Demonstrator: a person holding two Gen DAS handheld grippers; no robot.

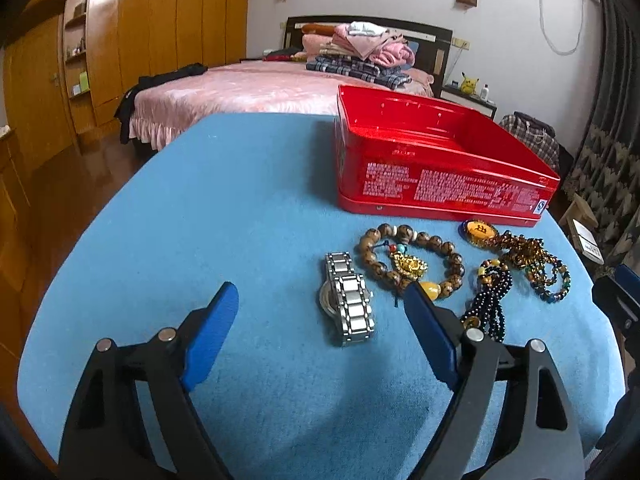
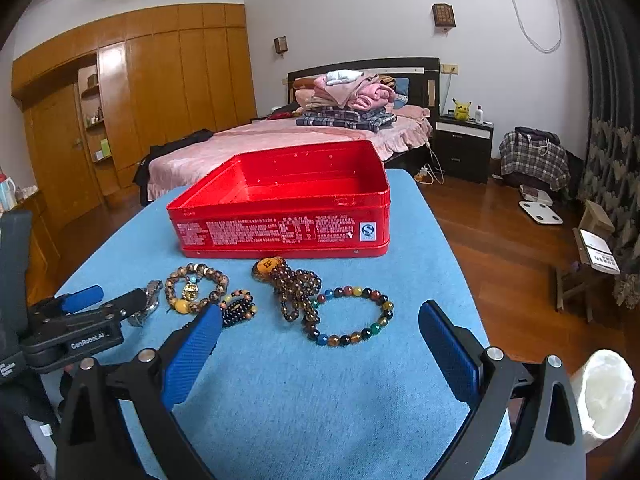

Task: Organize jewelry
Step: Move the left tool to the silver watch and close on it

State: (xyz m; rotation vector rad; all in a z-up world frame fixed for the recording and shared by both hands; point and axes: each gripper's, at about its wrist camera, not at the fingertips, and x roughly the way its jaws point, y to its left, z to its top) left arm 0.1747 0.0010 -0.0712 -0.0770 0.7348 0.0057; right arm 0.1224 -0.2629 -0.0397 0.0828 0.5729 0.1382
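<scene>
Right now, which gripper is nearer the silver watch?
Left. The left gripper is open with the silver watch lying on the blue cloth between its fingers. The right gripper is open farther off, facing the multicolored bead bracelet.

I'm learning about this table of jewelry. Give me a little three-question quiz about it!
1. True or false: the red metal tin already has jewelry inside.
2. What lies between the left hand-held gripper's open jaws: A. silver metal-link watch B. multicoloured round-bead bracelet C. nothing
3. What colour is the cloth under everything?

Key: 1. False, it looks empty. 2. A. 3. Blue.
</scene>
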